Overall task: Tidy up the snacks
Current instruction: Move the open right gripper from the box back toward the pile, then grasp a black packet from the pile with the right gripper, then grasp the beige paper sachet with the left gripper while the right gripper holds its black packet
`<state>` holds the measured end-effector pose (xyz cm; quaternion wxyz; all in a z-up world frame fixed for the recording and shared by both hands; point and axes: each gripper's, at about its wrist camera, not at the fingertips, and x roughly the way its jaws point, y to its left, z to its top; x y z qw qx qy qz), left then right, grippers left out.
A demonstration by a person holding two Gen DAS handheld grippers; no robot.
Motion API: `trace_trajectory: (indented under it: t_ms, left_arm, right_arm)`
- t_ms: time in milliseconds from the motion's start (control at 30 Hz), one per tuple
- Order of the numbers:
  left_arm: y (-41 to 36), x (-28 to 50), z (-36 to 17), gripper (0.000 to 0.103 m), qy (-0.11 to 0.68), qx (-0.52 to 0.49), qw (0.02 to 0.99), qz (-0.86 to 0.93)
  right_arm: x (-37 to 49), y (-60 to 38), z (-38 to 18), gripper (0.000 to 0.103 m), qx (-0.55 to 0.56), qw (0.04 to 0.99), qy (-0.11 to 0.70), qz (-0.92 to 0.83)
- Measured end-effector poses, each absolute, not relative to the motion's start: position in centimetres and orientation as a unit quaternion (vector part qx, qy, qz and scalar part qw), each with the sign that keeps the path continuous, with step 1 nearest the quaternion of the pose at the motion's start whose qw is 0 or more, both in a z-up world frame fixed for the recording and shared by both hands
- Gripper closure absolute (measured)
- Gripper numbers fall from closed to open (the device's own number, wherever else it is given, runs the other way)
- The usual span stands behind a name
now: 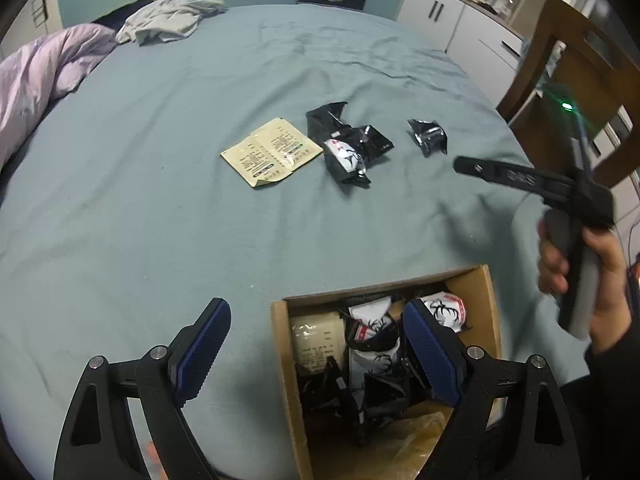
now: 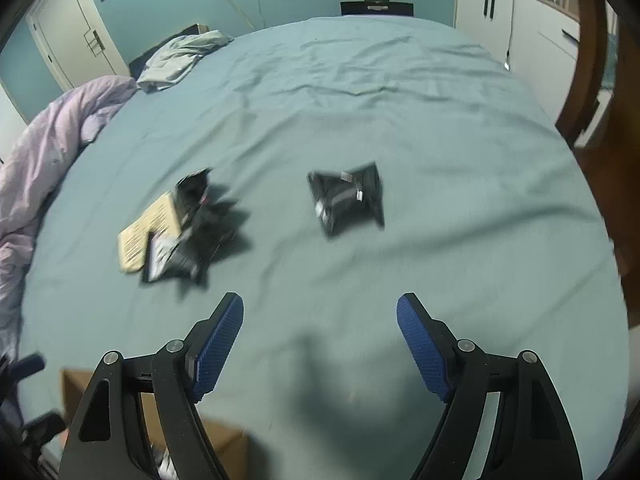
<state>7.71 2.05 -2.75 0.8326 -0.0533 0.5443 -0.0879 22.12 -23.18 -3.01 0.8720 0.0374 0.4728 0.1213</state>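
Wide-open, empty right gripper (image 2: pixel 320 344) should centre its fingers over the lone crinkled black foil snack packet (image 2: pixel 347 197) on the teal bed (image 2: pixel 440 152), then pinch its middle, while the left gripper (image 1: pixel 316 352), equally agape and empty, hovers at the open brown cardboard box (image 1: pixel 286 380).

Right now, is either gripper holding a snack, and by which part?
Nothing is held. The left gripper and right gripper are both open, with nothing between their fingers.

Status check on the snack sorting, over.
Left gripper open, empty, over cardboard box. Right gripper open, empty, facing lone black packet. Tan sachet and black packets loose on bed. Nothing in the way.
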Motion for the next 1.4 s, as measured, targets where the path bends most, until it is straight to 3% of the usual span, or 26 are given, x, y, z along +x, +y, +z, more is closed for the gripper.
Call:
trace_trajectory:
  t_ms: [400, 500, 667, 1200, 1400]
  left_arm:
    - [2.7, 8.8, -3.9, 0.014, 0.555, -0.063, 0.825, -0.084]
    - [2.7, 9.0, -4.0, 0.014, 0.555, -0.061, 0.825, -0.081]
    - [2.7, 9.0, -3.9, 0.014, 0.551, -0.055, 0.83, -0.072]
    - [3.5, 6.9, -0.8, 0.014, 0.501, -0.022, 0.865, -0.031]
    - [2.3, 7.8, -0.1, 0.011, 0.491, 0.029, 0.869, -0.041]
  right_arm:
    - [30.8, -20.4, -8.6, 0.024, 0.013, 0.879, 0.471, 0.078]
    - [31.4, -20.3, -9.6, 0.048, 0.024, 0.878, 0.471, 0.081]
    - [30.5, -20.8, -8.8, 0.055, 0.031, 0.887, 0.454, 0.082]
    - [13.5, -22.1, 2.0, 0.055, 0.045, 0.892, 0.42, 0.157]
    - [6.1, -24.9, 2.1, 0.055, 0.087, 0.888, 0.42, 0.169]
